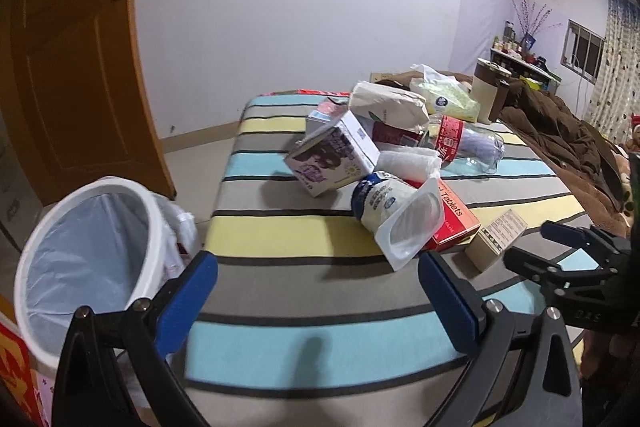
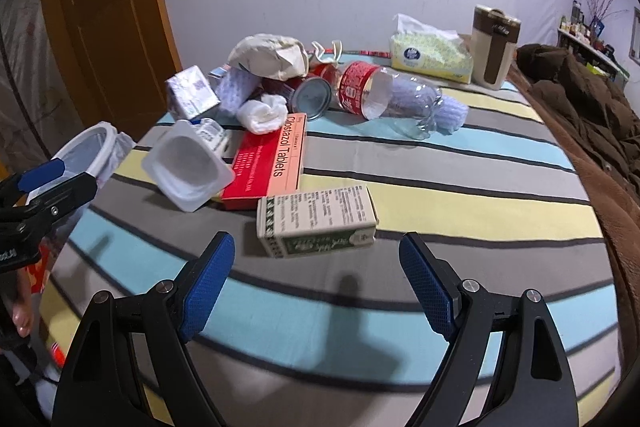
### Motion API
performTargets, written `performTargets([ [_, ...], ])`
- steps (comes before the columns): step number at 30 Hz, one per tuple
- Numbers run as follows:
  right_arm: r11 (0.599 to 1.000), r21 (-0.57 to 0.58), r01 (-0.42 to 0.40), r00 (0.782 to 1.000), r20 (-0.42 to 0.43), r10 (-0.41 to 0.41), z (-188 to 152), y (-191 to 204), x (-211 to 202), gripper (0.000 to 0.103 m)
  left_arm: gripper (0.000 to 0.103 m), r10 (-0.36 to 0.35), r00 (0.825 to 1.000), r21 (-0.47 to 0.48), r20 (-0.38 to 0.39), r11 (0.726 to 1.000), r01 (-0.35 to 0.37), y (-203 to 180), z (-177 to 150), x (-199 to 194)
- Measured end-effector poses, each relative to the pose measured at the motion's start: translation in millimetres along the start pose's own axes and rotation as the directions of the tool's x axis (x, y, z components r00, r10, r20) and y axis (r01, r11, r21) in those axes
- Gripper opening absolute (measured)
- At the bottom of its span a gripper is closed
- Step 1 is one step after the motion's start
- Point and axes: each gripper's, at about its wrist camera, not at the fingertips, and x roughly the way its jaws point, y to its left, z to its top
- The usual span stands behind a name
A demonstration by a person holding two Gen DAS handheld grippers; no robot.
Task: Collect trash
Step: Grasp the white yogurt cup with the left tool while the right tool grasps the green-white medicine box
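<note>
A pile of trash lies on the striped bed (image 1: 280, 235): a white yogurt cup (image 1: 404, 223) on its side, a red tablet box (image 2: 272, 163), a green-and-white small box (image 2: 316, 221), a clear plastic bottle (image 2: 396, 99) with a red label, a tin can (image 2: 314, 99), a white carton (image 1: 332, 157) and a paper bag (image 2: 272, 57). A white lined trash bin (image 1: 88, 259) stands left of the bed. My left gripper (image 1: 318, 291) is open, just short of the yogurt cup. My right gripper (image 2: 318, 275) is open, just short of the green-and-white box.
A tissue pack (image 2: 432, 57) and a brown-and-cream jug (image 2: 494, 47) stand at the far end of the bed. A brown blanket (image 2: 580, 107) lies to the right. An orange door (image 1: 68, 47) stands behind the bin.
</note>
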Motion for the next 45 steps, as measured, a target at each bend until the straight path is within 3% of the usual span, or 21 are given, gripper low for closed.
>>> performTargets([
  [5, 1.000, -0.009, -0.010, 1.000, -0.028, 0.010, 8, 1, 18, 0.086, 0.094, -0.048, 0.998, 0.000, -0.048, 0.999, 0.048, -5, 4, 23],
  [9, 1.000, 0.002, -0.031, 0.998, -0.050, 0.032, 11, 0, 24, 0.086, 0.080, -0.087, 0.992, -0.009, -0.089, 0.996, 0.087, -9, 4, 38],
  [11, 0.999, -0.006, -0.038, 0.998, -0.042, 0.038, 12, 1, 23, 0.076, 0.074, -0.126, 0.986, -0.018, -0.113, 0.992, 0.125, -13, 4, 44],
  [13, 0.999, -0.011, -0.040, 0.998, -0.041, 0.039, 12, 1, 22, 0.076, 0.070, -0.151, 0.981, -0.020, -0.120, 0.989, 0.149, -17, 5, 48],
  [18, 0.999, -0.012, -0.035, 0.999, -0.041, 0.034, 11, -4, 20, 0.075, 0.070, -0.197, 0.975, -0.055, -0.106, 0.980, 0.192, -26, 12, 50],
  [21, 1.000, 0.005, -0.031, 0.999, -0.036, 0.031, 9, -10, 16, 0.075, 0.081, -0.206, 0.972, -0.095, -0.116, 0.976, 0.195, -30, 18, 57],
  [31, 0.998, 0.045, -0.037, 0.999, -0.033, 0.039, 8, -24, 18, 0.075, 0.082, -0.142, 0.980, -0.189, -0.142, 0.975, 0.114, -41, 29, 79],
  [32, 0.998, 0.046, -0.039, 0.999, -0.032, 0.041, 8, -24, 18, 0.075, 0.082, -0.133, 0.981, -0.194, -0.139, 0.975, 0.105, -41, 30, 80],
  [34, 0.998, 0.047, -0.043, 0.999, -0.029, 0.045, 8, -25, 18, 0.075, 0.069, -0.130, 0.983, -0.194, -0.128, 0.975, 0.104, -39, 31, 78],
  [45, 0.998, 0.050, -0.038, 0.999, -0.006, 0.038, 6, -26, 9, 0.075, 0.067, -0.148, 0.983, -0.145, -0.110, 0.981, 0.132, -34, 20, 51],
])
